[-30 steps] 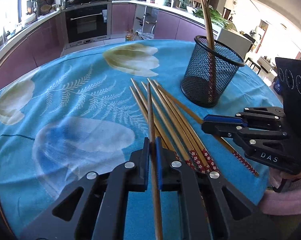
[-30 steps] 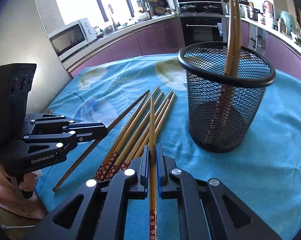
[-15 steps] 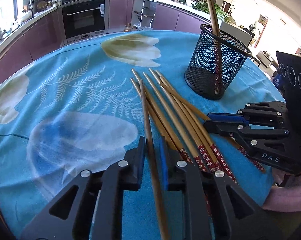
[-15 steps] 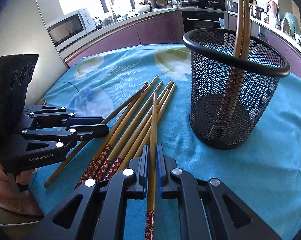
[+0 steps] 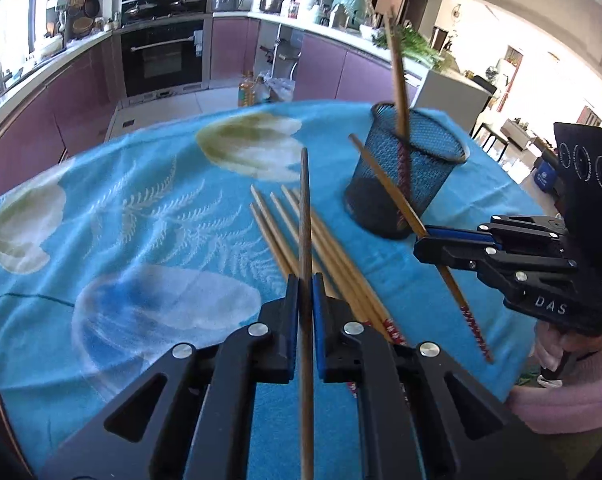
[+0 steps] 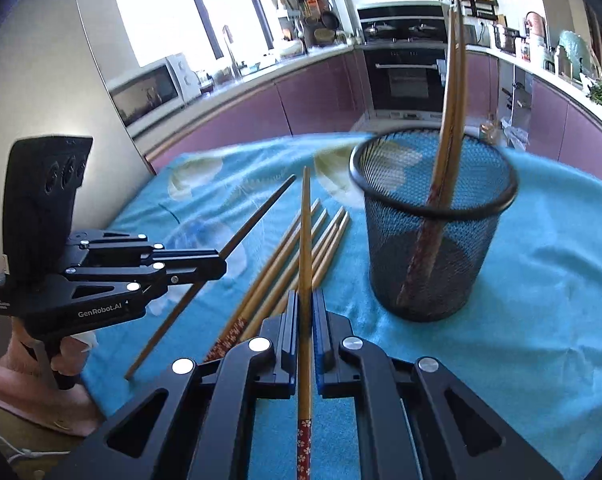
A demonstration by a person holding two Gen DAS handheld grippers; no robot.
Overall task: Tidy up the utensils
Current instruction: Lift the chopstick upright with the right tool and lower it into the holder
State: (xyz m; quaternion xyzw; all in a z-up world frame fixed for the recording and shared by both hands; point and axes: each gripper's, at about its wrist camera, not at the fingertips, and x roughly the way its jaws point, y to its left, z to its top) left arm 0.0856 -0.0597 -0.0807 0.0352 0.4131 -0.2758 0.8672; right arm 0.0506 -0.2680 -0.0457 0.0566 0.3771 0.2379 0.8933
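Both grippers have lifted since a second ago, each carrying one chopstick up off the pile that it was pinching flat on the cloth.

Left wrist view: left gripper clenched on a dark chopstick, tip raised above the blue tablecloth. Right gripper seen side-on at right, a lighter chopstick running slantwise through its fingers, red patterned end low. Mesh cup stands just behind, with a chopstick standing in it (count unclear from this side). Loose pile lies between the grippers.

Right wrist view: right gripper grasping its light chopstick, flowered end toward the camera. Mesh cup holds two chopsticks leaning on the rim. Left gripper at left, dark stick protruding forward.

Progress, judged: two in the cup, two in hand, roughly five on the cloth; under halfway.

View differences: only the right view resolves the cup's contents as a pair; only the left view shows the right-hand stick's full slant and low tail.
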